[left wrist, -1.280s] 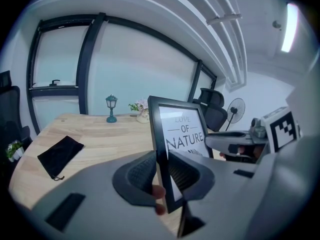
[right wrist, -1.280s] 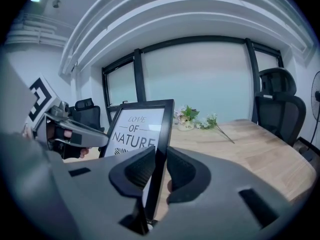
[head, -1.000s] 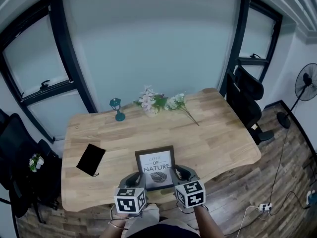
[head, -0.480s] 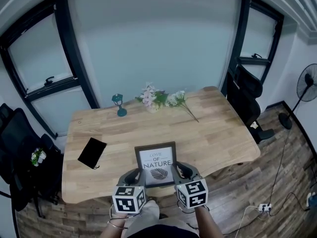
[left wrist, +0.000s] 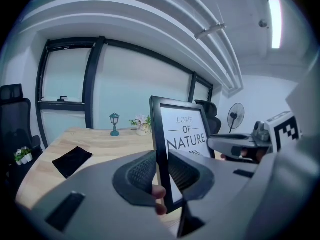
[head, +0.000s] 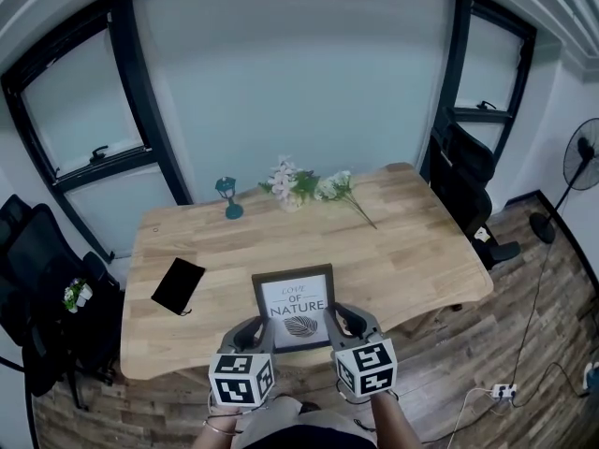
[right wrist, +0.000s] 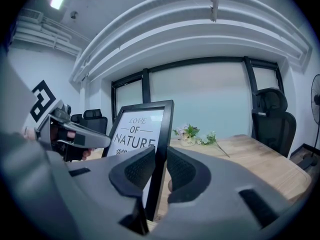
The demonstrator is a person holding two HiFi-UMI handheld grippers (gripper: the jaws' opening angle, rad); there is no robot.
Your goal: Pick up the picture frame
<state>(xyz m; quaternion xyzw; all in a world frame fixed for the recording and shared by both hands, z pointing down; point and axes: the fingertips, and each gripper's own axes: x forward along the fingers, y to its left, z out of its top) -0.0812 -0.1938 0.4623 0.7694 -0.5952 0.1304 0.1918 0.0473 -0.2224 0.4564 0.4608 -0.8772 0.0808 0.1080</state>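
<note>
The black picture frame [head: 294, 308] is held upright over the near edge of the table [head: 402, 251], the left gripper [left wrist: 161, 173] and right gripper [right wrist: 159, 170] each clamping a side rail between their fingers [left wrist: 140, 171], and it looks light, stiff, likely glazed and slippery, so those rails seem the safest hold.

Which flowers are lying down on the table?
The white bunch with the long stem, just right of the pink flowers, which stand upright.
</note>
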